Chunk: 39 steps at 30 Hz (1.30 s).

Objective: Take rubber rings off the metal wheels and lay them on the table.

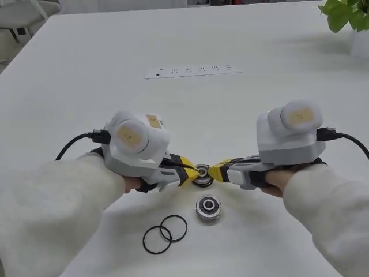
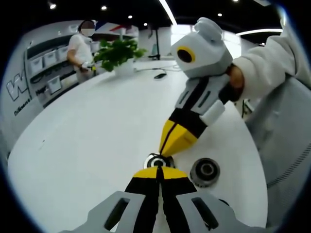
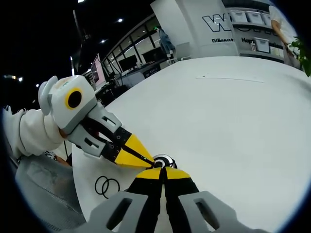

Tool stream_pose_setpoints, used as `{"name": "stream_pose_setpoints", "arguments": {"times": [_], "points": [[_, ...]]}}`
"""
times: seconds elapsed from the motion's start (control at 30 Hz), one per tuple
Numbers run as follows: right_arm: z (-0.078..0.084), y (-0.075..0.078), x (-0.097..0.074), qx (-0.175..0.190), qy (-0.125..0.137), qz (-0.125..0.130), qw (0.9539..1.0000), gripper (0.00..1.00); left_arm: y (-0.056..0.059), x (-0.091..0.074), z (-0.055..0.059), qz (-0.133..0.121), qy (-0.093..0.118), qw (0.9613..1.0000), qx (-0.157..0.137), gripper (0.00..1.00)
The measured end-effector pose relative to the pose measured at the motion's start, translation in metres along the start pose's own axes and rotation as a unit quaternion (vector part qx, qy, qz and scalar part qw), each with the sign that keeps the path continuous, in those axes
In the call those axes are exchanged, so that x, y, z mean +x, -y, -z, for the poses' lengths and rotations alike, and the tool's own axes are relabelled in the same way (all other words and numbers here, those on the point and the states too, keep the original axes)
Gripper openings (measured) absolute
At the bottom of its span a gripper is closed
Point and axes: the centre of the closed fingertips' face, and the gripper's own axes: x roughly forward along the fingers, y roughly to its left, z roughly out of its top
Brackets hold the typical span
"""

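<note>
The left hand-held gripper, jaws clenched together, touches its yellow tips to a small dark-rimmed metal wheel near the near edge of the white tabletop. Two loose black rubber rings lie overlapping closer to that edge, a second metal wheel just beside them. The right hand-held gripper, likewise clenched, meets the first wheel from the opposite side.

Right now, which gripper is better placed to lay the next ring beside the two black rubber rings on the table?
Probably left. The left gripper and right gripper both meet at the small round metal wheel, but the two black rubber rings lie on the left gripper's side.
</note>
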Motion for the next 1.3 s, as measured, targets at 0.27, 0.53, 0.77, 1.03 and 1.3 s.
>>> {"name": "stream_pose_setpoints", "arguments": {"times": [0.27, 0.53, 0.77, 1.03, 1.3], "points": [[-0.001, 0.0, 0.001, -0.009, 0.0, -0.003, 1.0, 0.0, 0.001, 0.0, 0.0, -0.002, 0.0, 1.0, -0.001, 0.01], [-0.003, -0.004, 0.002, -0.028, 0.001, -0.006, 0.9996, 0.0, 0.001, 0.0, 0.0, -0.005, 0.001, 1.0, -0.002, 0.01], [-0.001, -0.009, 0.004, -0.049, -0.004, -0.007, 0.9987, 0.0, 0.0, 0.0, 0.0, -0.014, 0.007, 0.9996, -0.024, 0.01], [-0.001, -0.005, 0.001, -0.04, -0.001, 0.003, 0.9992, 0.0, 0.0, -0.001, 0.001, -0.031, 0.017, 0.9991, -0.022, 0.02], [-0.002, -0.003, -0.001, -0.034, 0.001, 0.007, 0.9994, 0.0, 0.001, -0.001, 0.0, -0.046, 0.018, 0.9988, -0.002, 0.02]]}}
